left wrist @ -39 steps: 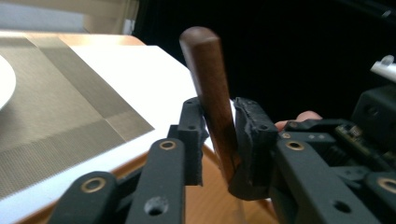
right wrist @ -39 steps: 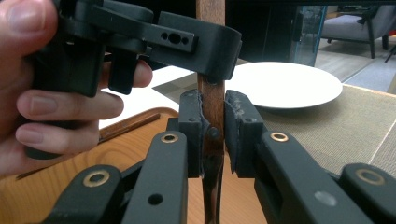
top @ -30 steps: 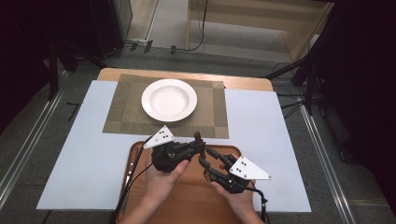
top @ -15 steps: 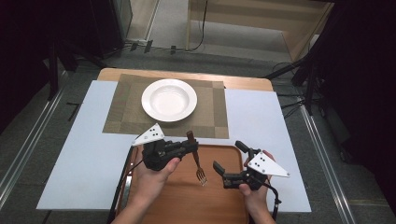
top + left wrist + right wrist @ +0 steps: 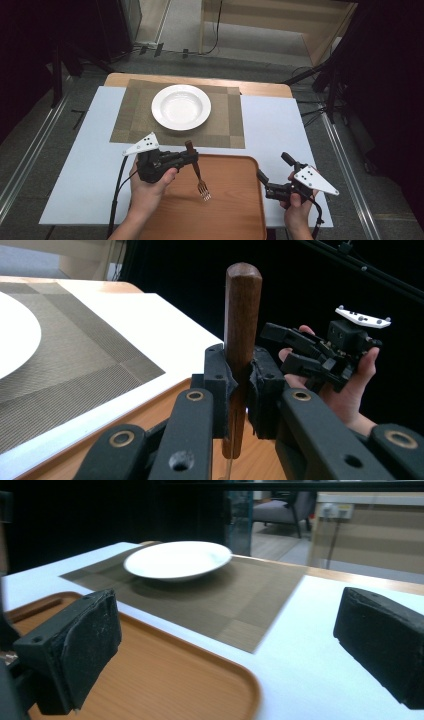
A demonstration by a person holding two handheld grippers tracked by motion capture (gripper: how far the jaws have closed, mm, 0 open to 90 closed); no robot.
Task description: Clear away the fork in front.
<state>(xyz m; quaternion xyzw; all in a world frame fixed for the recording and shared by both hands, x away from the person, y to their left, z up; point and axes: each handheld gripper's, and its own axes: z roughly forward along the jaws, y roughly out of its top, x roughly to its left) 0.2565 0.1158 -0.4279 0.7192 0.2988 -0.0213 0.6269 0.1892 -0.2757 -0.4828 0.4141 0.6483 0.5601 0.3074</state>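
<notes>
The left gripper (image 5: 191, 159) was clamped on the dark wooden handle of a metal fork (image 5: 198, 172), its jaws nearly together with only the handle between the pads. In the left gripper view the round-ended handle (image 5: 241, 330) stood upright between the two black pads and rose well above them. From the high view the fork hung in the air over the far left part of the orange-brown wooden tray (image 5: 235, 210), handle uppermost near the tray's far edge and tines (image 5: 203, 190) pointing down and toward the person, just above the tray's floor; whether the tines touched the wood could not be told.

The right gripper (image 5: 272, 176) held nothing. Its jaws stood wide apart, having just been opening, and no thing lay between them. It hovered at the right edge of the tray, over the seam between tray and the white sheet (image 5: 280, 125) covering the table. In the right gripper view its two black pads (image 5: 75, 645) framed the tray's rounded far right corner (image 5: 240, 685) and the white sheet beyond.

A round white ceramic plate (image 5: 181, 107) sat in the middle of an olive-brown woven placemat (image 5: 227, 127), which lay along the far edge of the white sheet, well apart from both grippers. The tray lay at the near edge of the sheet, its far edge close to the placemat's near edge.
</notes>
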